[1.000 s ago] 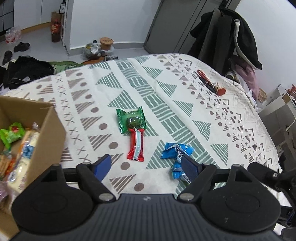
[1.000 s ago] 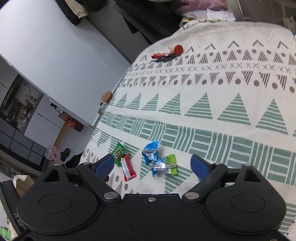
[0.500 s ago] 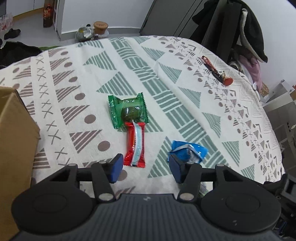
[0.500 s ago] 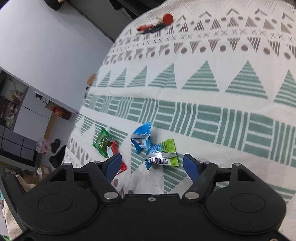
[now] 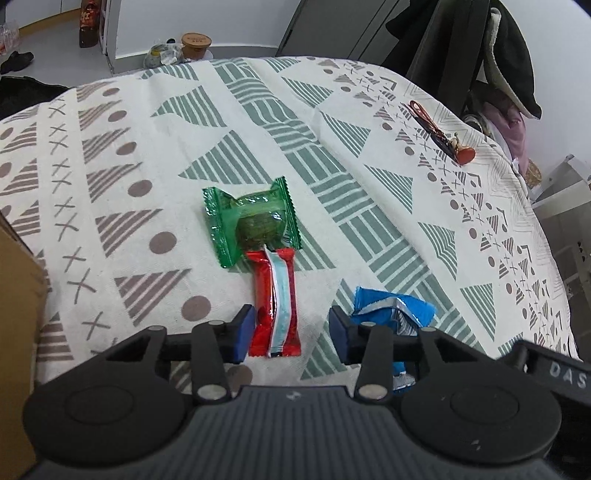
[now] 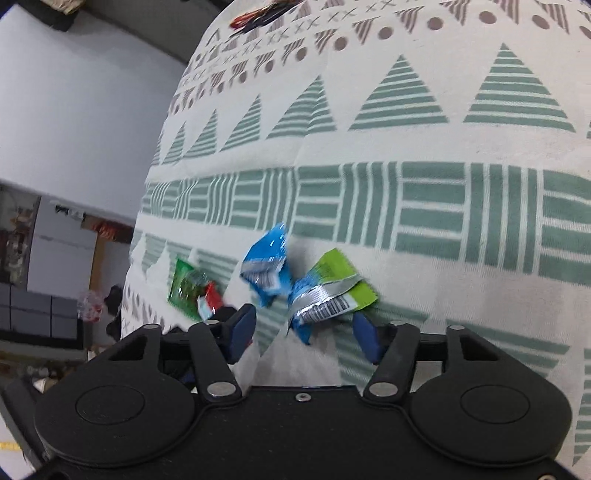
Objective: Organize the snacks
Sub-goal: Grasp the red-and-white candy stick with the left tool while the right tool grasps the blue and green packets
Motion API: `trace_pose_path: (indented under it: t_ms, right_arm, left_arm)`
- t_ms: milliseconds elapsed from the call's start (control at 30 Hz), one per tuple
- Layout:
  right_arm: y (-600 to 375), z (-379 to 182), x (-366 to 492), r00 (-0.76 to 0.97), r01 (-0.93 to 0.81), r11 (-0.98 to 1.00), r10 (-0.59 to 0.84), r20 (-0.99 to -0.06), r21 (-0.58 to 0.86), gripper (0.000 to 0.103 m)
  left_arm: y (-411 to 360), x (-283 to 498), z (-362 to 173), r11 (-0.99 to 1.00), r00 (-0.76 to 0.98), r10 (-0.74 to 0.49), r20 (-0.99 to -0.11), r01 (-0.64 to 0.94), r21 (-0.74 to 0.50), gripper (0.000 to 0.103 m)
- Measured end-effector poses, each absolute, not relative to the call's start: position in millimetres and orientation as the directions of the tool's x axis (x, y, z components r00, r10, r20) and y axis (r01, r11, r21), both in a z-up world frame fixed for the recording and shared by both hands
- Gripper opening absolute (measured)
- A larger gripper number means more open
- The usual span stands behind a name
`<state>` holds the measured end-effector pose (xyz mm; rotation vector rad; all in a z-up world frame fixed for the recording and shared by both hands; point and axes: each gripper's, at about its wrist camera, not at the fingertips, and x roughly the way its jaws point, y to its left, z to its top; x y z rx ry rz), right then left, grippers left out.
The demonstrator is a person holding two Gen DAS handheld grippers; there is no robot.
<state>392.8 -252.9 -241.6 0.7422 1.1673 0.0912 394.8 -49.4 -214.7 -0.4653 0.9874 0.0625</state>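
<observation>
Straddling the near end of the red snack bar (image 5: 275, 302), the left gripper (image 5: 291, 330) is spread, its left blue pad just beside the wrapper and its right pad apart from it. The bar lies flat on the patterned tablecloth (image 5: 147, 155), its long axis running away from the gripper, far end touching the green wrapped snack (image 5: 251, 225). A blue packet (image 5: 391, 308) sits just right of the right finger. The right gripper (image 6: 303, 332) is also spread, framing the lime-green packet (image 6: 332, 291), beside another blue packet (image 6: 267, 267).

White walls (image 5: 229, 22), grey floor (image 5: 48, 40), patterned tablecloth (image 5: 332, 122), dark coats (image 5: 498, 55) hanging.
</observation>
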Motion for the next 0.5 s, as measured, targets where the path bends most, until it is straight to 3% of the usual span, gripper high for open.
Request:
trace_pose_path:
  t_ms: [167, 200, 267, 300, 500]
  right_arm:
    - [-252.0, -244.2, 397.5, 0.443, 0.305, 0.775, 0.398, -0.803, 0.553, 0.054]
    - [-251.1, -245.1, 397.9, 0.446, 0.302, 0.781, 0.391, -0.805, 0.547, 0.049]
    - [-250.3, -246.4, 398.5, 0.451, 0.297, 0.794, 0.372, -0.811, 0.530, 0.031]
    - [-251.2, -248.0, 398.9, 0.453, 0.299, 0.797, 0.366, -0.813, 0.525, 0.028]
    - [-255.8, -240.6, 393.9, 0.477, 0.276, 0.791, 0.381, -0.792, 0.546, 0.020]
  left_arm:
    - [-54.8, 400.1, -221.8, 0.906, 0.549, -0.160, -0.820, -0.247, -0.343, 0.041]
    - [-55.2, 400.7, -221.5, 0.906, 0.549, -0.157, -0.821, -0.251, -0.341, 0.039]
    - [-55.7, 402.0, -221.5, 0.908, 0.541, -0.147, -0.828, -0.258, -0.329, 0.024]
    - [-54.8, 401.3, -222.1, 0.907, 0.539, -0.148, -0.829, -0.260, -0.331, 0.024]
    - [-55.8, 388.2, -211.5, 0.907, 0.539, -0.158, -0.827, -0.253, -0.338, 0.021]
